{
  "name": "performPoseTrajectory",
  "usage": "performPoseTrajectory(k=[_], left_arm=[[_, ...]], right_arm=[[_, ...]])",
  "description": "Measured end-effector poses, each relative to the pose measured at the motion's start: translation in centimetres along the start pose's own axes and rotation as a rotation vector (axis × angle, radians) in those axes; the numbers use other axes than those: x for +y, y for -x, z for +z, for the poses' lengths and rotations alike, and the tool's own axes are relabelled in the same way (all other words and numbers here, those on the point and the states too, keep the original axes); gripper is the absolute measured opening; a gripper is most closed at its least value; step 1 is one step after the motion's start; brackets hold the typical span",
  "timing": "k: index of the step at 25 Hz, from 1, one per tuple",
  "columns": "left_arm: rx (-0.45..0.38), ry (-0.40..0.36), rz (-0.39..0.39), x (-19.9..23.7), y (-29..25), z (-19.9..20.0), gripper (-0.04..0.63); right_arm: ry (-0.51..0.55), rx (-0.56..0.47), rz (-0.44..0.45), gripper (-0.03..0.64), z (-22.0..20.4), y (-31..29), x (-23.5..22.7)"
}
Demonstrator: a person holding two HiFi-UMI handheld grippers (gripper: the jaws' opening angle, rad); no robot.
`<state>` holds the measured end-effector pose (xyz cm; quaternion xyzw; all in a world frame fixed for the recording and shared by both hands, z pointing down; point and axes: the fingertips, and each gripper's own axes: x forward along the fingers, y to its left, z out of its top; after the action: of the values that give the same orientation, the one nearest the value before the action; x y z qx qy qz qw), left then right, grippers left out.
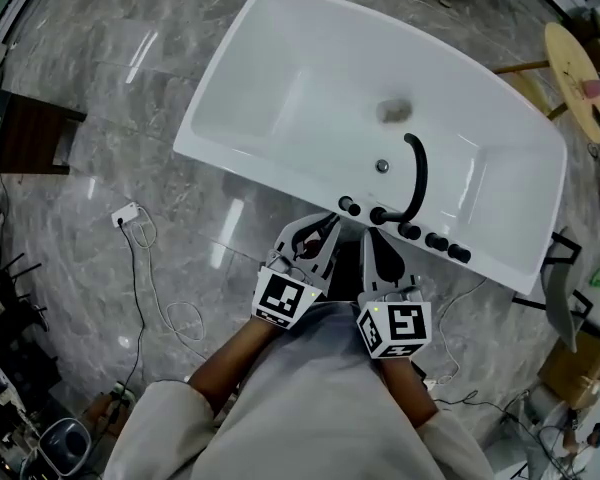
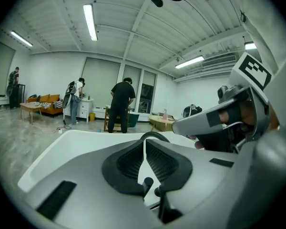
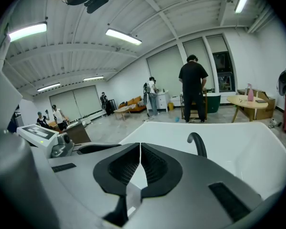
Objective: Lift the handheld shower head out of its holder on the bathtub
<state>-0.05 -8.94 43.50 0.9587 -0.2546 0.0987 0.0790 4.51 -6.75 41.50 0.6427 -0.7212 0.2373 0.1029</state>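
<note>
I stand at the near rim of a white bathtub (image 1: 310,78) on a grey marble floor (image 1: 100,118). My left tongs (image 1: 320,230) and right tongs (image 1: 373,240) hover side by side just short of that rim, each pair pressed together with nothing between. A curved black spout (image 1: 418,173) rises from the rim. The handheld shower head (image 1: 458,253) seems to sit in its holder at the right end of a row of black knobs (image 1: 410,231), though it is too small to be sure.
</note>
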Motion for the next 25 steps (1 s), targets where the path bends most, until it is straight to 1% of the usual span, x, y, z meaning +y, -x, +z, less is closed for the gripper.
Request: performPoseTrajectory(k=[3, 7, 11, 14, 15, 16, 18, 20, 22, 23, 25], left_arm=[[0.021, 0.017, 0.000, -0.1, -0.6, -1.5, 0.005], [0.048, -0.007, -0.018, -0.5, -2.0, -3.8, 0.005], [0.092, -0.017, -0.001, -0.7, -3.4, -6.6, 0.005], [0.122, 0.004, -0.011, -0.8, -4.3, -8.4, 0.005], [0.131, 0.016, -0.015, -0.6, -4.4, -9.0, 0.033], [0.142, 0.025, -0.017, -0.3, -4.6, -9.5, 0.079], [0.165, 0.038, -0.018, -0.2, -4.8, -10.7, 0.085], [0.189, 0.056, -0.017, -0.4, -4.9, -12.0, 0.106], [0.220, 0.085, -0.016, -0.7, -5.1, -13.9, 0.116], [0.234, 0.100, -0.016, -0.8, -5.2, -14.8, 0.135], [0.253, 0.124, -0.019, -1.0, -5.6, -15.8, 0.138]], right_arm=[[0.008, 0.020, 0.010, 0.018, -0.5, -0.1, 0.2], [0.008, 0.049, 0.026, 0.018, -1.5, 0.0, 0.3], [0.015, 0.081, 0.046, 0.018, -2.6, 0.2, 0.1], [0.017, 0.101, 0.057, 0.018, -3.2, 0.1, 0.2], [0.018, 0.107, 0.060, 0.018, -3.4, -0.1, 0.5], [0.020, 0.112, 0.064, 0.018, -3.6, -0.4, 0.7], [0.022, 0.124, 0.071, 0.018, -3.9, -0.5, 1.0], [0.022, 0.139, 0.073, 0.018, -4.3, -0.5, 1.0], [0.022, 0.149, 0.075, 0.018, -4.6, -0.7, 0.9], [0.024, 0.152, 0.077, 0.018, -4.7, -0.8, 0.9], [0.022, 0.165, 0.072, 0.018, -5.0, -0.9, 0.7]])
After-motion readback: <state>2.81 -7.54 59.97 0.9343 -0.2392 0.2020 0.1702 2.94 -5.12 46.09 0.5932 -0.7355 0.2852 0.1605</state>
